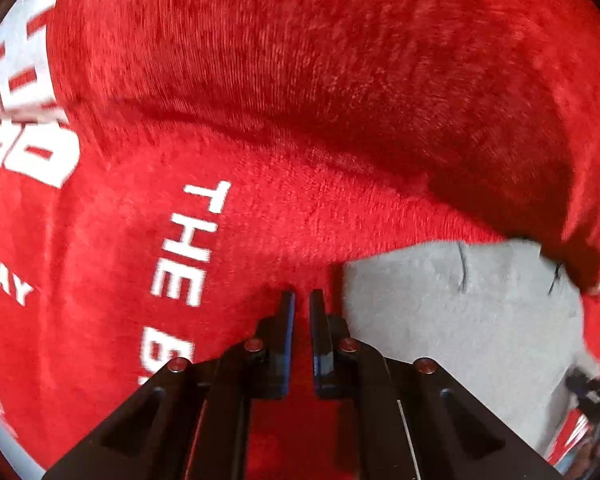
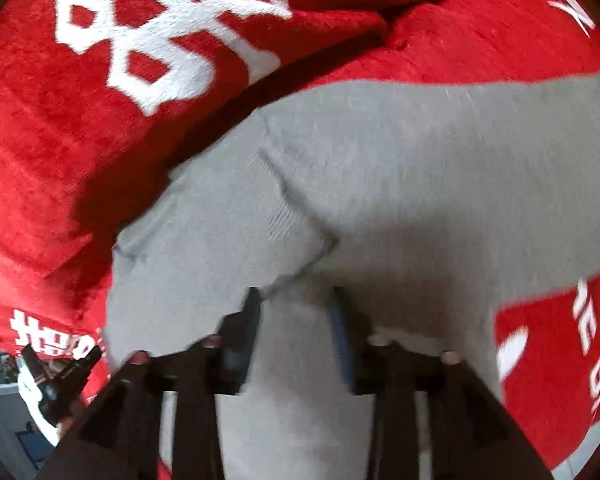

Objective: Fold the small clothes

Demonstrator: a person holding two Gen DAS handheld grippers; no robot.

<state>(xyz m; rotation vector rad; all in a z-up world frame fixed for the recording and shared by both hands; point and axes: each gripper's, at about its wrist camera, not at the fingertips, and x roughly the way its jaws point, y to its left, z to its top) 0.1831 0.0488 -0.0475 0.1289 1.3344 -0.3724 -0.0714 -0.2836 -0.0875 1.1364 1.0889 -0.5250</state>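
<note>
- Left claw point(image 1: 302, 298) is clenched with nothing in it, above the red blanket point(image 1: 300, 100).
- Right claw point(image 2: 296, 296) stands released over the grey garment point(image 2: 400, 160), which lies on the blanket.

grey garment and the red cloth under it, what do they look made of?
Grey garment: looks like a soft matte knit, probably cotton jersey; a ribbed band shows along one edge.
Red cloth: looks like plush, short-pile fabric such as terry or velour; fuzzy, streaky nap, white lettering apparently woven or printed in. Blur leaves the fibre open.
</note>
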